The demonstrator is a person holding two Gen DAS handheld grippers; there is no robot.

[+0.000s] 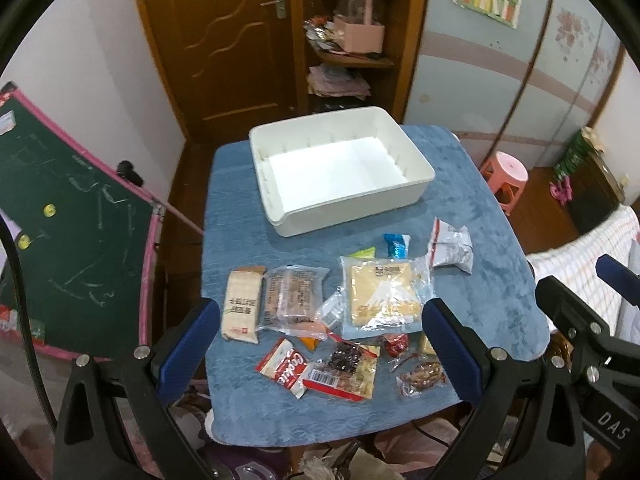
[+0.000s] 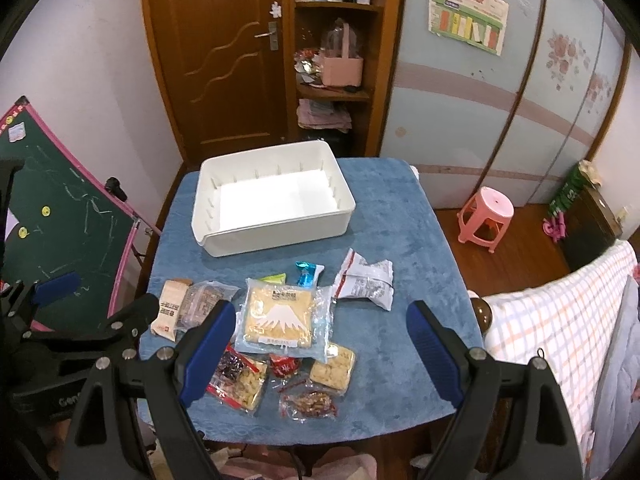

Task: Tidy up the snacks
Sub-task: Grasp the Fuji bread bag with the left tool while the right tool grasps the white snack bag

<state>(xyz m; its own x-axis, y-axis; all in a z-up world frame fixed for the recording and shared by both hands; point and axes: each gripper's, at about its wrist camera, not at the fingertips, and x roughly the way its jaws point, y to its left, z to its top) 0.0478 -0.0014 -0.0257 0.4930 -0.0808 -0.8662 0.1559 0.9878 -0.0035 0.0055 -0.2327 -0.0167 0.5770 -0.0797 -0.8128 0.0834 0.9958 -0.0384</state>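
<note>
An empty white bin (image 1: pixel 416 190) (image 2: pixel 280 228) stands at the far side of the blue-clothed table (image 1: pixel 236 400) (image 2: pixel 400 248). Several snack packets lie in front of it: a big clear pack with a mountain print (image 1: pixel 384 296) (image 2: pixel 280 316), a beige bar (image 1: pixel 240 304) (image 2: pixel 170 306), a silver pouch (image 1: pixel 450 248) (image 2: pixel 366 280), a small blue candy (image 1: pixel 396 245) (image 2: pixel 308 272) and a Cookie pack (image 1: pixel 286 368). My left gripper (image 1: pixel 316 344) hovers open above the near packets. My right gripper (image 2: pixel 320 348) also hangs open over them, holding nothing.
A green chalkboard (image 1: pixel 68 232) (image 2: pixel 64 232) leans at the left of the table. A pink stool (image 1: pixel 506 178) (image 2: pixel 486 216) stands on the floor to the right, and a checked blanket (image 2: pixel 560 328) lies at the right edge. Behind are a wooden door (image 1: pixel 224 40) and shelves (image 2: pixel 336 92).
</note>
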